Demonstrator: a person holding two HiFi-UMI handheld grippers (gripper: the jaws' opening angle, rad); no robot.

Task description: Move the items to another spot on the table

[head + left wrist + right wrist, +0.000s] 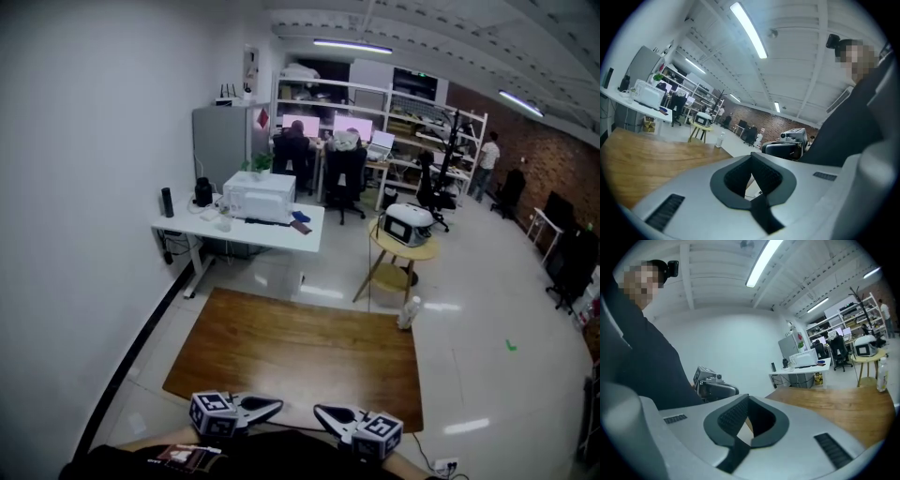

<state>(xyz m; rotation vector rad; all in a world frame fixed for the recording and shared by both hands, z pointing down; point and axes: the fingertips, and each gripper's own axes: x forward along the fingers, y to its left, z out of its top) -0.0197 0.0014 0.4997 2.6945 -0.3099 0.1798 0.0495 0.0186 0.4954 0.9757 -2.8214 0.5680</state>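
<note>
Since the wooden bench (pixel 300 352) lies bare from end to end in the head view, I judge the move has not begun: no items to shift show in any view. The left gripper (pixel 272 406) at 7 o'clock and the right gripper (pixel 323 412) at 5 o'clock both have their fingers (pixel 740 178) pressed together on nothing. Next I must find the items, then spread the fingers. Only the gripper views show the fingers meeting, and each shows the opposite gripper

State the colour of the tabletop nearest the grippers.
Warm brown wood grain; the head view shows the tabletop best.
</note>
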